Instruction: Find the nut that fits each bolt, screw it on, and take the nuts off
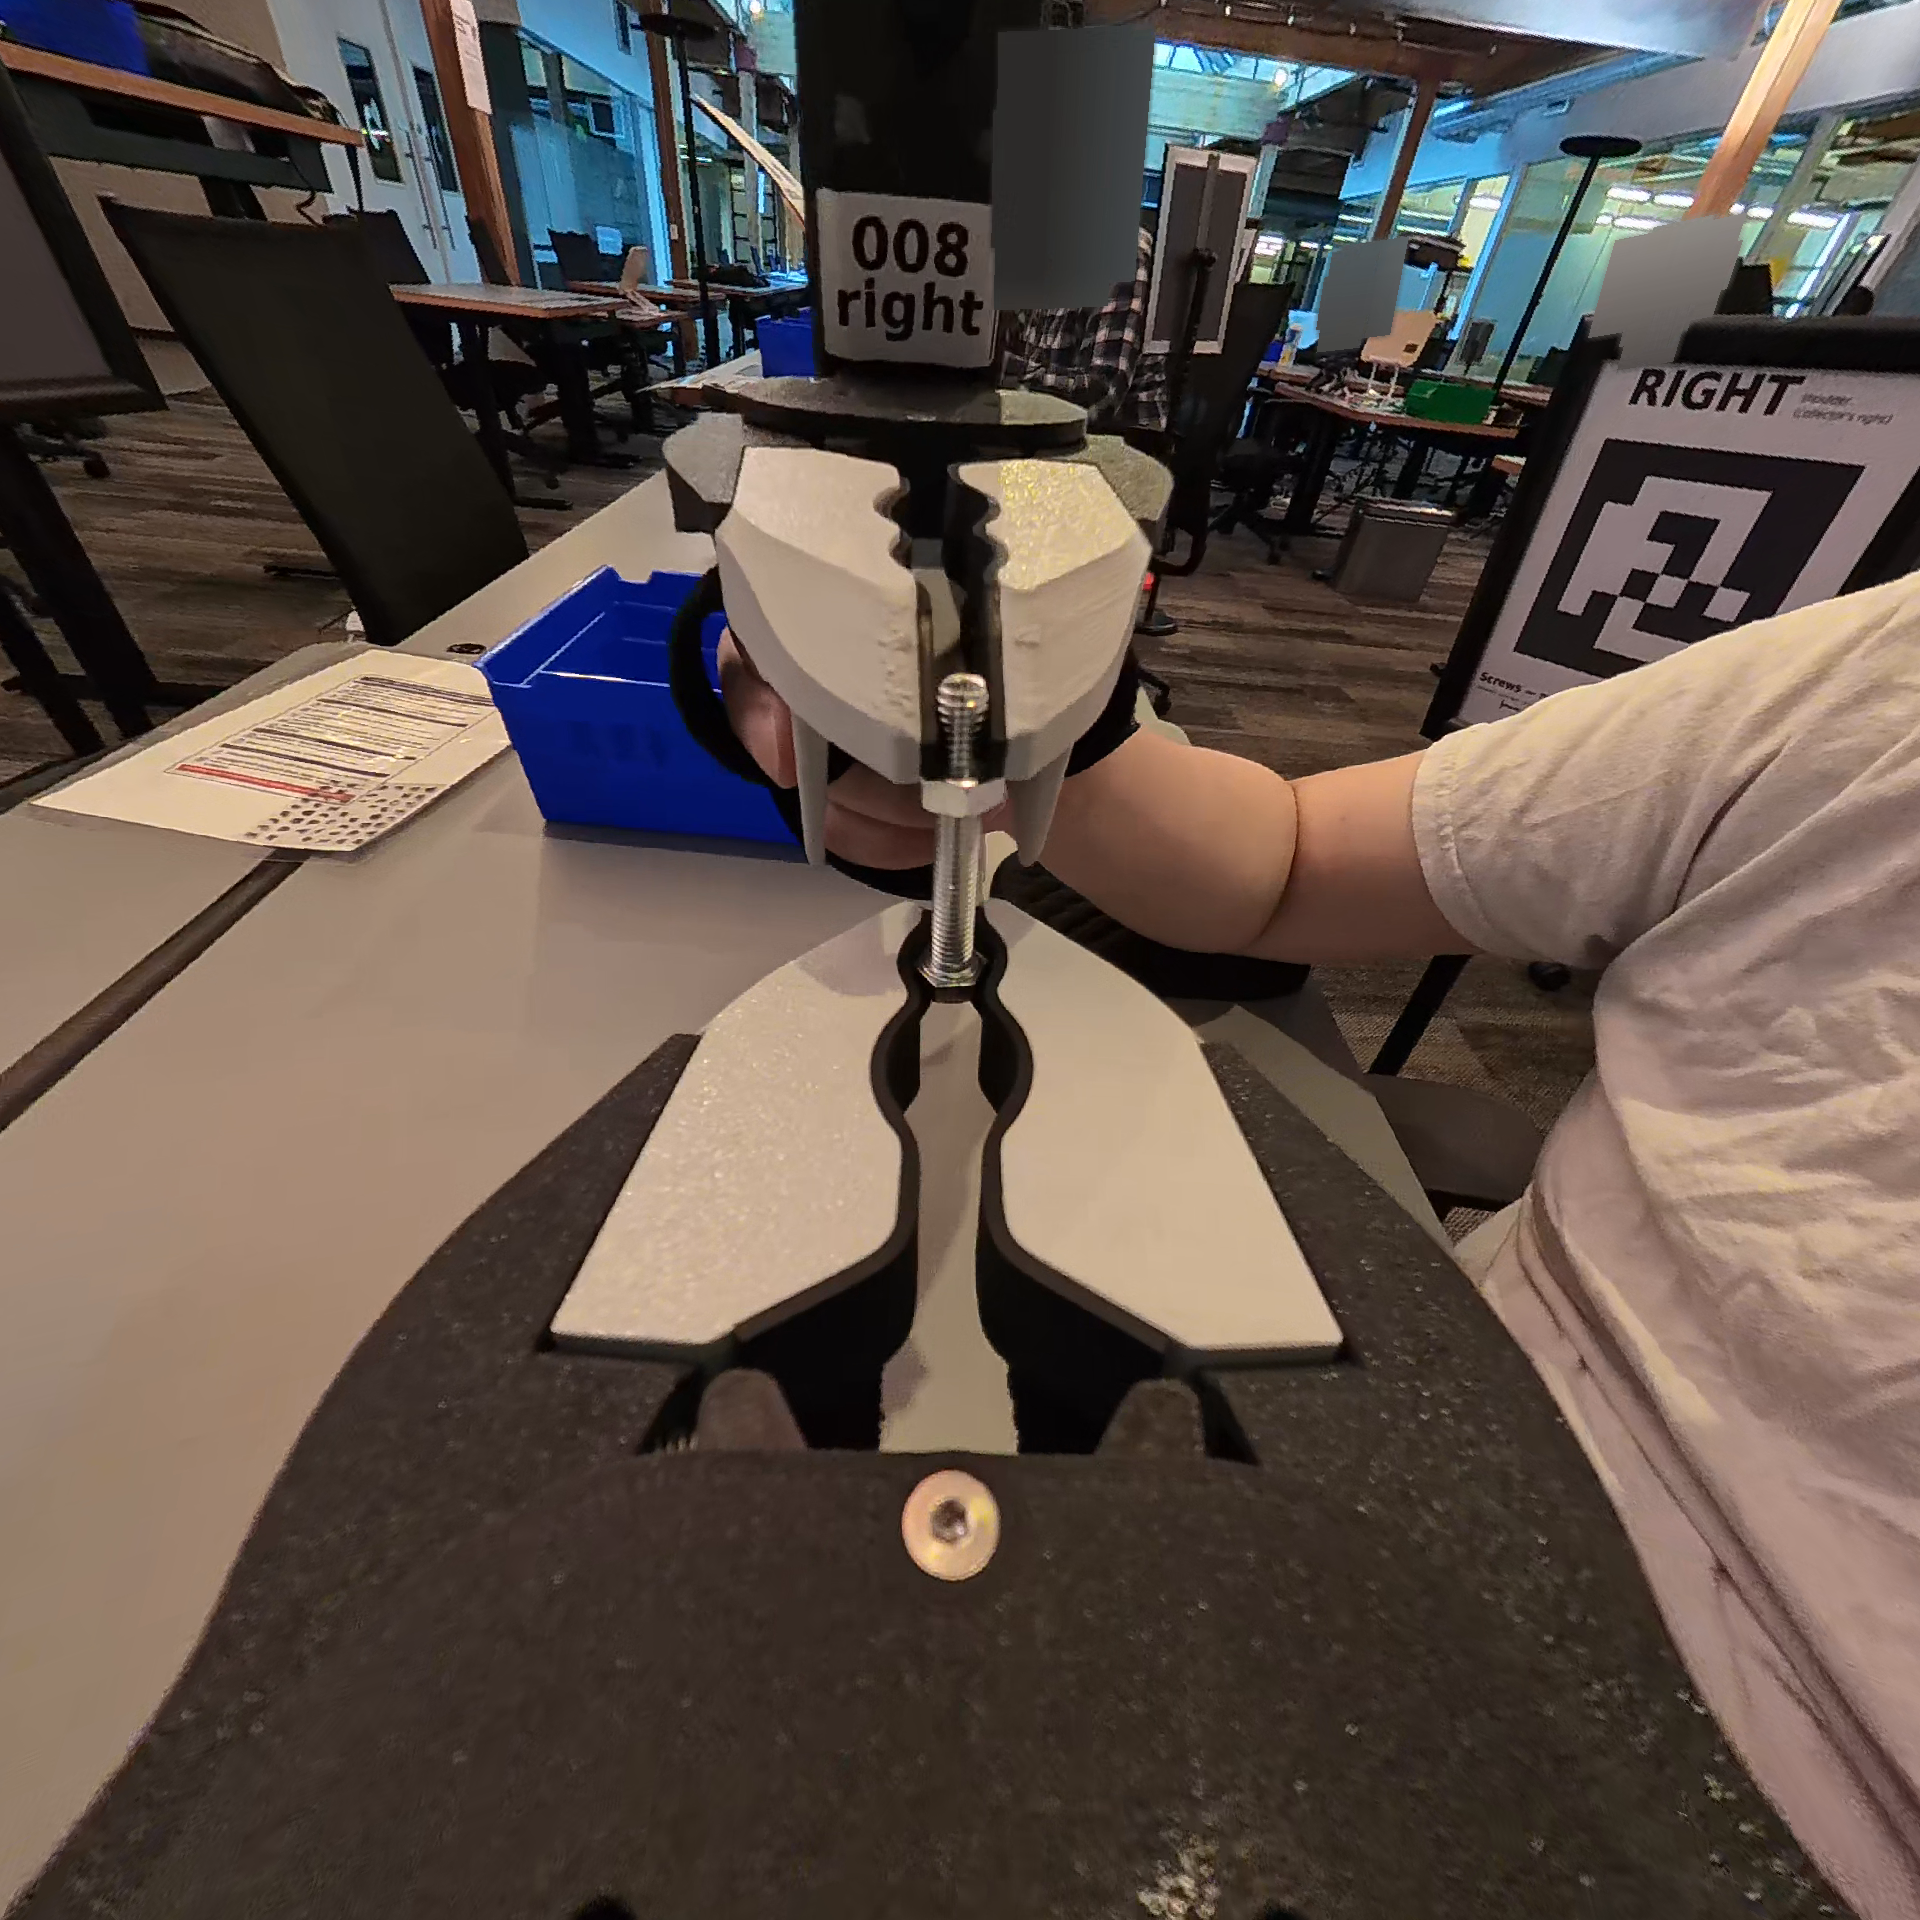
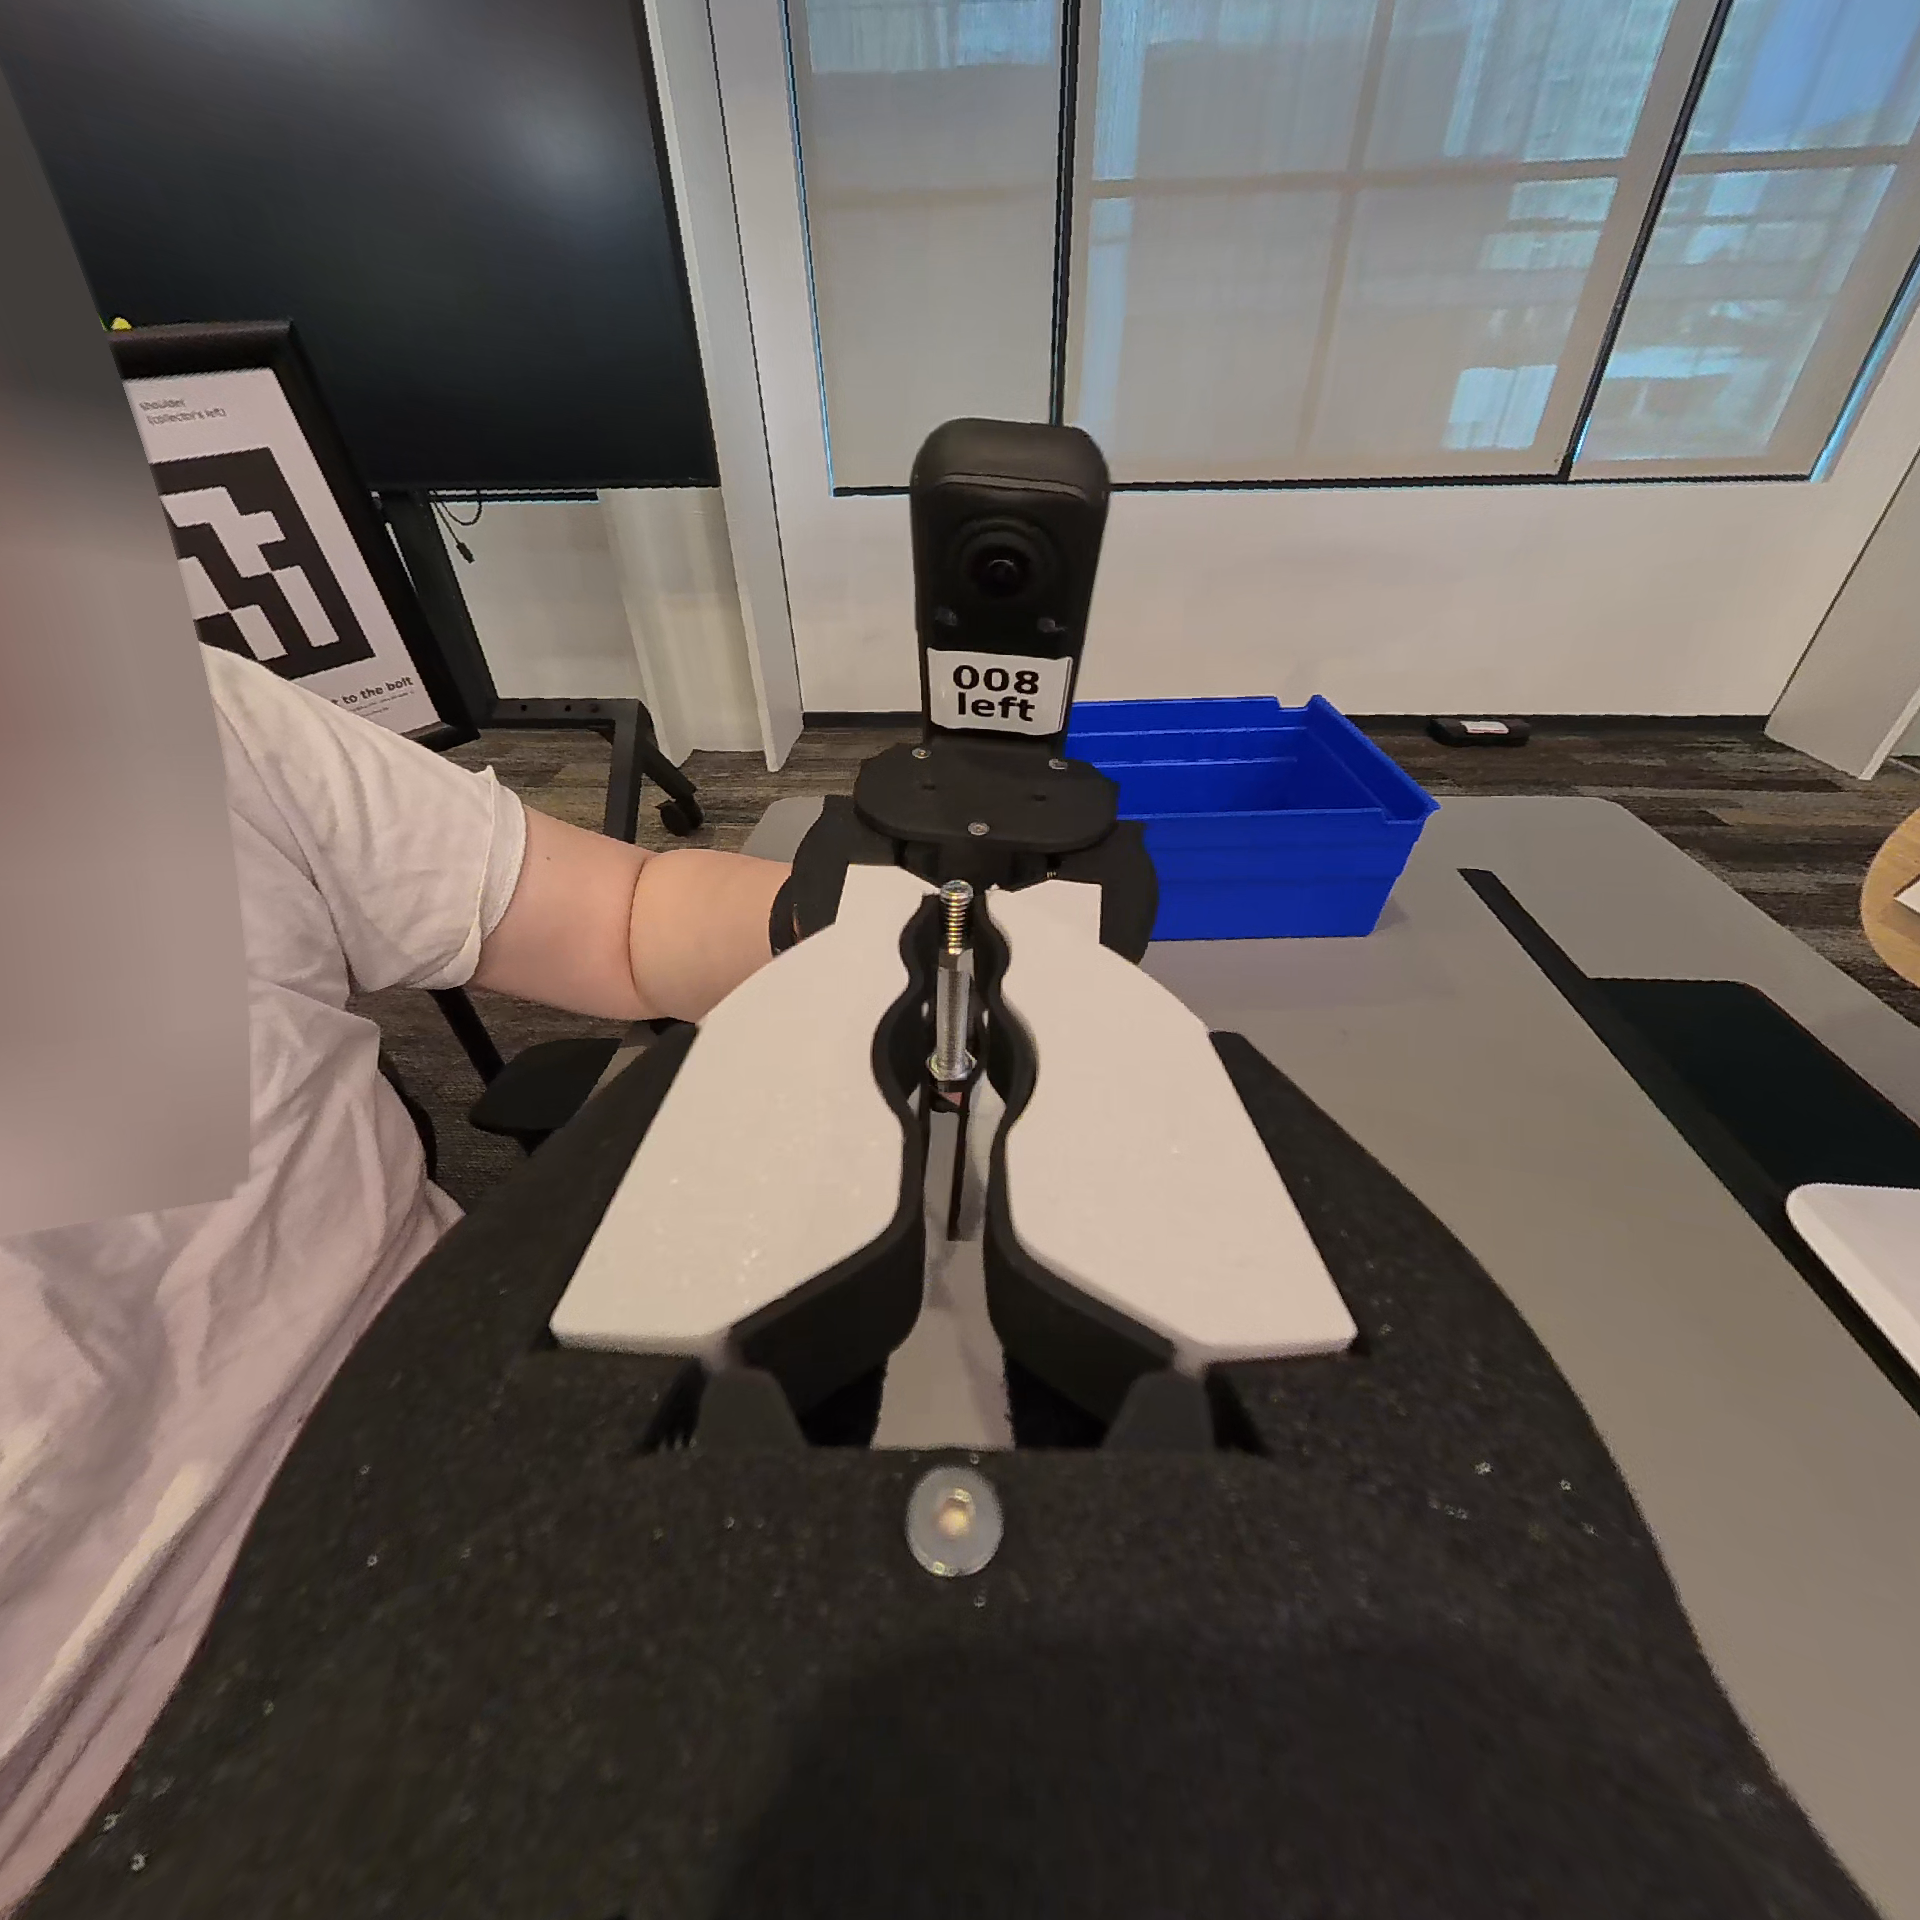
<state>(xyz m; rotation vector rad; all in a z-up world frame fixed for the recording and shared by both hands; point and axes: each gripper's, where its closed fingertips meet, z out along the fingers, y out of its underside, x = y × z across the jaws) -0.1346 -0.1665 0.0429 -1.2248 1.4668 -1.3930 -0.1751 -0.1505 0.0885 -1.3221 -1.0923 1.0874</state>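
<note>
A silver bolt [image 1: 954, 883] spans the gap between my two grippers, held above the grey table [image 1: 364, 1039]. My left gripper [image 1: 951, 940] is shut on the hex end of the bolt nearest it. My right gripper [image 1: 961, 774] faces it, and a hex nut [image 1: 961, 798] on the bolt sits at its fingertips. In the right wrist view, the right gripper [image 2: 951, 930] is shut, with the nut [image 2: 951, 1065] pinched between its fingers. The bolt [image 2: 951, 1013] runs on to the left gripper [image 2: 956, 883] beyond.
A blue bin [image 1: 623, 727] stands on the table behind the grippers; it also shows in the right wrist view [image 2: 1268, 831]. A printed sheet [image 1: 301, 748] lies at the left. Marker boards [image 1: 1683, 540] [image 2: 260, 561] stand at the sides. The person's arm [image 1: 1247, 852] reaches in. There is about 6 cm between the tips of the two grippers.
</note>
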